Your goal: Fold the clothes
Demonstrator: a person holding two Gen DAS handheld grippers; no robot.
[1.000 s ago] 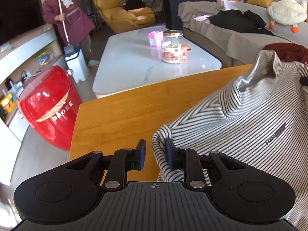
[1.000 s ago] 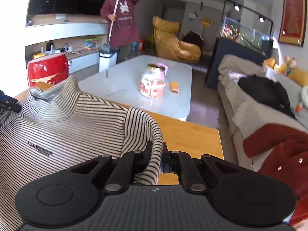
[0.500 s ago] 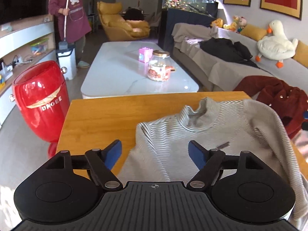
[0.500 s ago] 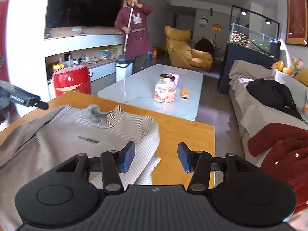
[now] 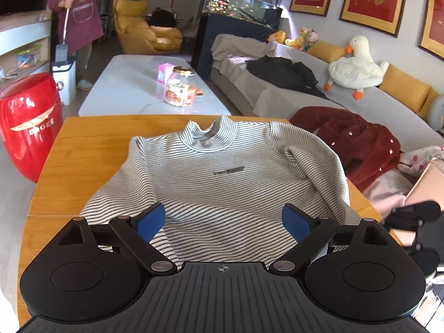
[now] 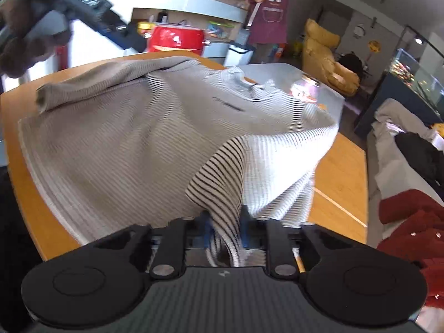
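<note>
1. the wooden table [image 5: 83,149] fills the foreground, its far edge facing the white coffee table [image 5: 130,83] and the long grey sofa [image 5: 305,97] on the right.
2. spread across the table is the striped sweater [image 5: 222,172], front up, high collar pointing away toward the coffee table, small dark print on the chest, sleeves folded in over the sides.
3. the red bin [image 5: 27,125] stands on the floor off the table's left corner; a dark red coat [image 5: 360,144] is heaped off the right edge.
4. left gripper [image 5: 223,222] hovers over the sweater's near hem, jaws opening wide, blue pads [image 5: 151,217] well apart, cloth below them but not pinched.
5. right gripper [image 6: 223,229], and here it is closing, jaws nearly together on a bunched fold of the sweater [image 6: 138,138], the striped cloth rising up between the fingers and lifting off the table [image 6: 341,166].
6. in the right wrist view the left gripper [image 6: 111,30] shows blurred at upper left, above the table's far corner.
7. a glass jar [image 5: 180,87] sits on the coffee table.
</note>
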